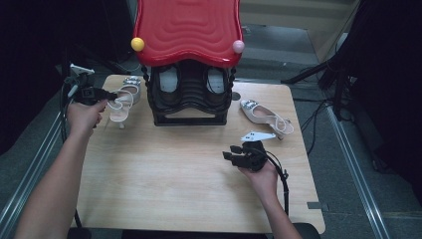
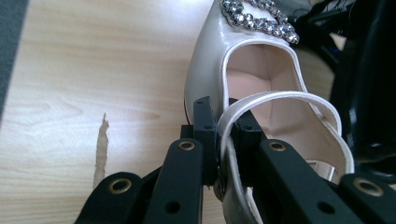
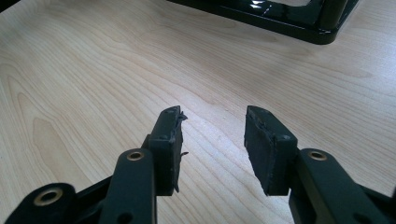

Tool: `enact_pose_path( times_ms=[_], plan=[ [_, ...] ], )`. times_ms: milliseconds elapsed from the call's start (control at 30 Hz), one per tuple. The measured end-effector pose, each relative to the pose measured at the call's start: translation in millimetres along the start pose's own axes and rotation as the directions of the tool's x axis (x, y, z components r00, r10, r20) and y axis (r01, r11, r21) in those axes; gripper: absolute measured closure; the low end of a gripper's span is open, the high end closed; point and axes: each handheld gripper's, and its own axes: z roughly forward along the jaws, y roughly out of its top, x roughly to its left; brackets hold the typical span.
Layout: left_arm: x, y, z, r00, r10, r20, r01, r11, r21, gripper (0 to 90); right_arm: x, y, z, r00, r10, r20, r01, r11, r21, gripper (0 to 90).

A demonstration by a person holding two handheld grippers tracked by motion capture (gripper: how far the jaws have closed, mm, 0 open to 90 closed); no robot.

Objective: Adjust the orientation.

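Note:
A white slingback shoe [image 1: 122, 105] with a rhinestone buckle [image 2: 261, 18] is at the table's rear left, toe pointing away and thin heel pointing down. My left gripper [image 1: 112, 94] is shut on its heel strap [image 2: 280, 95], which runs pinched between the two pads in the left gripper view [image 2: 223, 122]. The matching shoe [image 1: 265, 117] lies on the table to the right of the rack. My right gripper [image 1: 230, 153] is held near the table's middle right, open, with bare wood between its fingers [image 3: 212, 135].
A black shoe rack [image 1: 189, 94] with a red wavy top [image 1: 188, 30] stands at the back middle, with dark shoes inside it. Its base [image 3: 280, 14] lies ahead of my right gripper. The wooden table [image 1: 164, 179] has open room at the front. Cables trail at both sides.

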Motion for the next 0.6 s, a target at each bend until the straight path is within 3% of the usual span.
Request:
enact_pose_path(
  times_ms=[100, 400, 600],
  plan=[
    [-4.5, 7.6, -9.0, 1.0, -0.002, 0.007, 0.002, 0.9999, -0.014, 84.1, 0.1, 0.2, -0.7, 1.0, -0.004, 0.001, 0.004, 1.0, -0.003, 58.0],
    [-25.6, 35.5, -43.0, 0.9989, 0.044, -0.013, -0.044, 0.9985, -0.033, 83.9, -0.5, 0.2, -1.0, 1.0, -0.006, -0.001, 0.006, 1.0, -0.006, 58.0],
    [-38.9, 52.2, -65.4, 0.9989, 0.046, 0.009, -0.046, 0.9975, -0.053, 83.9, -0.3, 0.2, -0.8, 1.0, -0.008, 0.0, 0.008, 1.0, -0.004, 58.1]
  ],
)
